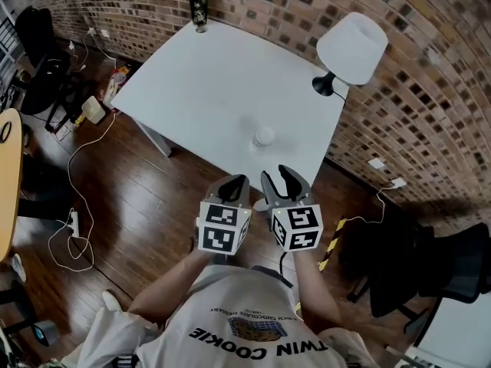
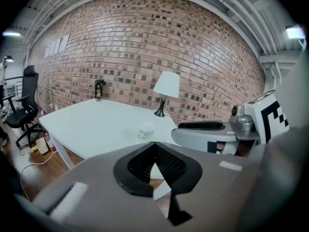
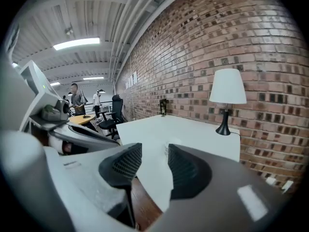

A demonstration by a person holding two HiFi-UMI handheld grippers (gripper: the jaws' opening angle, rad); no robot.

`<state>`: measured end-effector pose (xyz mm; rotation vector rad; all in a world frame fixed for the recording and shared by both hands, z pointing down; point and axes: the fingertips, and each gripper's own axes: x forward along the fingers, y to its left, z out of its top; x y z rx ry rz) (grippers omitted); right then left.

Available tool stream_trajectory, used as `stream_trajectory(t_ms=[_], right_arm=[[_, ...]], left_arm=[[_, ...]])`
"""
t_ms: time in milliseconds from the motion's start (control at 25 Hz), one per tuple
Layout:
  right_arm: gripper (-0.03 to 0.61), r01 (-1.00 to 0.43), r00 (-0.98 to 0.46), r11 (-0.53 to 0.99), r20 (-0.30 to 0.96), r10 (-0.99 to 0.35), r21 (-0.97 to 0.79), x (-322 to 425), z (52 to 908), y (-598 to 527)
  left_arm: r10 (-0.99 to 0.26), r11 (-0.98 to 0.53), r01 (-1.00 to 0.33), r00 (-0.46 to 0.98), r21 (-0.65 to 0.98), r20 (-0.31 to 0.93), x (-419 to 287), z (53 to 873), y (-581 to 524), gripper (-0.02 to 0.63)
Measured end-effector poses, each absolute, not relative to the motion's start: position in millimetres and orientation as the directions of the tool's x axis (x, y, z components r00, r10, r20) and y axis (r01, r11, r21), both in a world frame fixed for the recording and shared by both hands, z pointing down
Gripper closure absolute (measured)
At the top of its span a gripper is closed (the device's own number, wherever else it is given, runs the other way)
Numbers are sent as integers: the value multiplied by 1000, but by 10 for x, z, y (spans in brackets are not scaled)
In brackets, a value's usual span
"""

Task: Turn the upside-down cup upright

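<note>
Left tongs [image 1: 232,184]: tips closed together, nothing held, seen clearly in the left gripper view [image 2: 155,144]. Right tongs [image 1: 276,173]: jaws parted by a moderate gap, nothing gripped or touched [image 3: 154,149]. Both are held side by side, just apart, above the wooden floor [image 1: 153,205] and short of the worktop's near edge.

Cup [image 1: 263,136]: small and pale, stood on the white worktop [image 1: 215,83] close to that near edge, straight ahead of the tongs and apart from them. It is also seen in the left gripper view [image 2: 146,131]. Its orientation cannot be made out.

Bare worktop surface is noted all round the cup.

Lamp [image 1: 349,48]: white shade, black base, set at the worktop's right edge against the brick wall [image 1: 430,113], well apart from the cup. Dark container [image 1: 200,8]: stood at the far corner.

Cables [image 1: 73,198] are trailed over the floor to the left; an office chair [image 1: 34,44] is placed beyond them.
</note>
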<state>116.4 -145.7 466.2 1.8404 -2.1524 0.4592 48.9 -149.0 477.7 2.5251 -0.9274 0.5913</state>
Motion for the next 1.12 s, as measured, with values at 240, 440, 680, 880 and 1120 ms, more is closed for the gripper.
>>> stream_trajectory(t_ms=[240, 440, 680, 880, 1120], right_arm=[[459, -984, -175, 150, 395, -902, -93, 1334, 4574, -788], [505, -975, -221, 189, 389, -894, -119, 1423, 4596, -121], [560, -960, -279, 243, 399, -874, -139, 1518, 4626, 615], [565, -950, -309, 261, 409, -859, -170, 1490, 4628, 1032], [566, -946, -320, 263, 398, -860, -191, 1330, 4541, 1277]], left_arm=[[-530, -698, -689, 680, 194, 507, 803, 4798, -850, 609], [-552, -687, -706, 661, 172, 508, 1007, 4856, -168, 609], [-579, -665, -730, 638, 159, 507, 1136, 4855, 569, 609], [-610, -647, -751, 613, 130, 502, 1142, 4739, 957, 609], [-609, -640, -756, 609, 138, 508, 1013, 4683, 1229, 609]])
